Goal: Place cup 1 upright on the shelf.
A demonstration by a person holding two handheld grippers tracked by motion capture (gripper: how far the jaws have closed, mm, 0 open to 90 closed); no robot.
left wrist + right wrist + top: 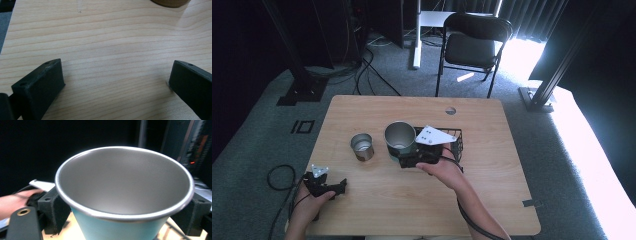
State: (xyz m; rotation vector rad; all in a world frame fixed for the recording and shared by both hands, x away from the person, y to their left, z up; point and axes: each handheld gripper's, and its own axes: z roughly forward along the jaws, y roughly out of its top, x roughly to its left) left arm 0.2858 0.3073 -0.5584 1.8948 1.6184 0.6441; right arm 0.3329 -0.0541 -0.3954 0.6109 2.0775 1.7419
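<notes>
Teal metal cup (125, 195) sits upright, clamped between the right hand-held gripper (419, 157), likely for carrying; the left hand-held gripper (115, 85) rests wide apart over bare tabletop (112, 37).

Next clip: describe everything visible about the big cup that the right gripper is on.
The big cup is a tapered metal tumbler, wider at its rolled rim, with a matte silver inside and a light blue-green outer wall. It looks empty and stands upright. The right gripper has a black jaw against each side of the wall below the rim. In the high view it is mid-table, between the smaller metal cup and the wire basket.
</notes>
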